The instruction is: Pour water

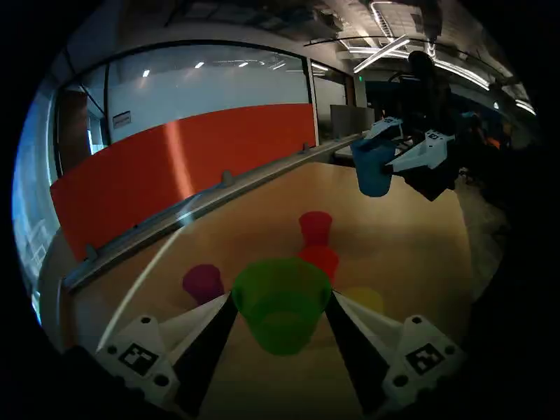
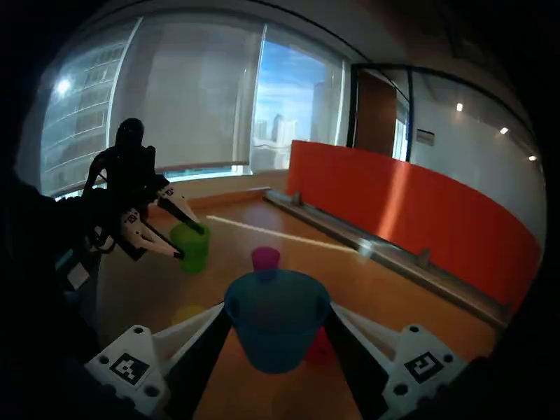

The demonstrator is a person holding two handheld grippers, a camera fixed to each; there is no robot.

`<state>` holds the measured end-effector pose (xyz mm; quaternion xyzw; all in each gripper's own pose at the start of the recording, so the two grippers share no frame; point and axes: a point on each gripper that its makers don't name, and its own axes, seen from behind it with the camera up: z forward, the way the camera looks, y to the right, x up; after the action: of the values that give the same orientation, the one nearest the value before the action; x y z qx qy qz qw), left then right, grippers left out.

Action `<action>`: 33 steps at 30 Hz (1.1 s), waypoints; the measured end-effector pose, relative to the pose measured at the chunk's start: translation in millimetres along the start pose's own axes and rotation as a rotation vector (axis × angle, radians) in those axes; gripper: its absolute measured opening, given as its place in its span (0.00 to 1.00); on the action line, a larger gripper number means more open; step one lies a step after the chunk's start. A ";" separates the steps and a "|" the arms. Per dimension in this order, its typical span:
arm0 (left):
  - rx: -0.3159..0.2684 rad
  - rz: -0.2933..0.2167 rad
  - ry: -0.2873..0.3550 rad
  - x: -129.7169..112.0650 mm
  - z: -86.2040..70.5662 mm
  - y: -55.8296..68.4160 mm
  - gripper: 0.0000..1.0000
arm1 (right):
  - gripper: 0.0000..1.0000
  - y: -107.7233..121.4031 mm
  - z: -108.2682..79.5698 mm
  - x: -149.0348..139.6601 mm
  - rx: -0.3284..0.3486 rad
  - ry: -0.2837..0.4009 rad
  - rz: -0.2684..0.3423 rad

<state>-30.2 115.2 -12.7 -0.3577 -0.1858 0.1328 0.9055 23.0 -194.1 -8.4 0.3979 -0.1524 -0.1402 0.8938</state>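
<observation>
Table (image 1: 420,245): a long wooden top is seen in both views, with the loose cups standing on it.
Wall panel (image 1: 196,161): an orange panel under glass is seen along one side of the table, with a grey rail at its foot.
Windows (image 2: 294,105): bright panes with blinds are seen in the right gripper view, behind the far end of the table.
Left gripper (image 1: 280,297): both fingers are pressed against the sides of the green cup, which is gripped between them.
Right gripper (image 2: 276,308): both fingers are closed on the sides of the blue cup.
Green cup (image 1: 281,315): it is held upright and open end up. In the right gripper view it is seen near the table's window end.
Blue cup (image 2: 276,329): it is held roughly upright. In the left gripper view it is seen raised over the far part of the table, well apart from the green cup.
Water: whether either cup holds any cannot be told.
Red cup (image 1: 315,227): it stands mid-table; a second red shape lies just in front of it, and whether they touch cannot be told.
Magenta cup (image 1: 203,282): it is set on the table, beside the rail side.
Yellow cup (image 1: 364,299): it is partly hidden behind a finger of the left gripper.
</observation>
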 end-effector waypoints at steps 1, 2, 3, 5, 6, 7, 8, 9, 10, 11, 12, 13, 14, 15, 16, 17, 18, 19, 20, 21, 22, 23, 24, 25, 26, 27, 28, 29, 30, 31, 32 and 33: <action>-0.001 0.000 -0.007 -2.8 0.8 0.0 0.86 | 0.91 -0.3 1.2 -2.8 0.001 -0.006 0.000; -0.002 -0.001 -0.015 -5.9 1.7 0.0 0.86 | 0.91 -0.7 2.5 -5.9 0.003 -0.014 0.000; -0.003 -0.002 -0.022 -8.4 2.5 0.1 0.86 | 0.91 -1.2 3.6 -8.6 0.005 -0.021 -0.001; -0.006 -0.005 -0.035 -13.5 4.0 0.3 0.86 | 0.91 -2.3 6.0 -14.2 0.009 -0.037 -0.003; -0.007 -0.006 -0.041 -15.7 4.8 0.3 0.86 | 0.91 -2.8 7.1 -16.6 0.010 -0.044 -0.006; -0.008 -0.007 -0.047 -17.8 5.4 0.3 0.86 | 0.91 -3.2 8.3 -18.9 0.011 -0.051 -0.009; -0.010 -0.009 -0.054 -20.2 6.2 0.3 0.86 | 0.91 -3.7 9.6 -21.4 0.013 -0.058 -0.012; -0.010 -0.009 -0.058 -22.0 7.0 0.3 0.86 | 0.91 -4.2 10.7 -23.4 0.015 -0.063 -0.015; -0.011 -0.009 -0.062 -23.7 7.7 0.2 0.86 | 0.91 -4.7 11.8 -25.2 0.016 -0.068 -0.017; -0.011 -0.009 -0.067 -25.6 8.5 0.1 0.86 | 0.91 -5.2 13.0 -27.2 0.019 -0.073 -0.020; -0.013 -0.010 -0.071 -27.5 9.4 0.2 0.86 | 0.91 -5.7 14.2 -29.0 0.020 -0.078 -0.021; -0.014 -0.011 -0.075 -29.5 10.2 0.3 0.86 | 0.91 -6.2 15.4 -30.9 0.022 -0.083 -0.021; -0.016 -0.012 -0.080 -31.7 11.2 0.5 0.86 | 0.91 -6.7 16.7 -33.0 0.024 -0.089 -0.021; -0.018 -0.014 -0.085 -34.0 12.4 0.5 0.86 | 0.91 -7.1 17.8 -34.9 0.026 -0.093 -0.021; -0.020 -0.015 -0.091 -36.5 13.7 0.4 0.86 | 0.91 -7.4 18.9 -36.8 0.028 -0.097 -0.020; -0.022 -0.016 -0.097 -39.3 15.1 0.3 0.86 | 0.91 -7.7 20.2 -39.0 0.030 -0.101 -0.020; -0.023 -0.017 -0.104 -42.3 16.7 0.1 0.86 | 0.91 -7.8 21.3 -41.2 0.031 -0.106 -0.019; -0.024 -0.017 -0.112 -45.5 18.4 -0.2 0.86 | 0.91 -7.8 22.5 -43.5 0.032 -0.110 -0.018; -0.026 -0.018 -0.120 -49.0 20.3 -0.6 0.86 | 0.91 -7.9 23.7 -46.1 0.033 -0.115 -0.017; -0.026 -0.018 -0.127 -52.1 22.1 -1.0 0.86 | 0.91 -8.1 24.7 -48.3 0.035 -0.119 -0.017; -0.026 -0.018 -0.133 -55.0 24.0 -1.4 0.86 | 0.91 -8.3 25.5 -50.5 0.036 -0.124 -0.016; -0.026 -0.017 -0.140 -58.4 26.2 -1.8 0.86 | 0.91 -8.6 26.4 -53.0 0.038 -0.129 -0.015; -0.027 -0.018 -0.143 -60.7 28.1 -2.2 0.86 | 0.91 -8.7 27.2 -54.8 0.039 -0.133 -0.015; -0.028 -0.020 -0.146 -62.8 30.0 -2.5 0.86 | 0.91 -8.6 27.9 -56.4 0.040 -0.136 -0.016; -0.029 -0.022 -0.150 -65.1 32.2 -2.8 0.86 | 0.91 -8.5 28.8 -58.3 0.040 -0.140 -0.017; -0.031 -0.025 -0.152 -66.8 34.1 -2.8 0.86 | 0.91 -8.3 29.6 -59.8 0.040 -0.143 -0.016; -0.034 -0.029 -0.154 -68.5 36.0 -2.7 0.86 | 0.91 -8.1 30.4 -61.2 0.041 -0.145 -0.015; -0.038 -0.033 -0.156 -70.4 38.1 -2.5 0.86 | 0.91 -7.9 31.3 -62.8 0.041 -0.148 -0.014; -0.040 -0.034 -0.158 -72.0 39.7 -2.4 0.86 | 0.91 -7.8 32.0 -64.0 0.041 -0.150 -0.012; -0.042 -0.035 -0.160 -73.6 41.3 -2.3 0.86 | 0.91 -7.7 32.5 -65.1 0.042 -0.152 -0.010; -0.044 -0.036 -0.162 -75.4 43.1 -2.3 0.86 | 0.91 -7.6 33.1 -66.3 0.043 -0.154 -0.007; -0.044 -0.036 -0.165 -76.8 44.7 -2.6 0.86 | 0.91 -7.4 33.5 -67.4 0.043 -0.156 -0.006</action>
<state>-118.0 111.4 0.7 -0.3621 -0.2688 0.1414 0.8812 -52.5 -196.2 -3.5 0.4052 -0.2236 -0.1701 0.8700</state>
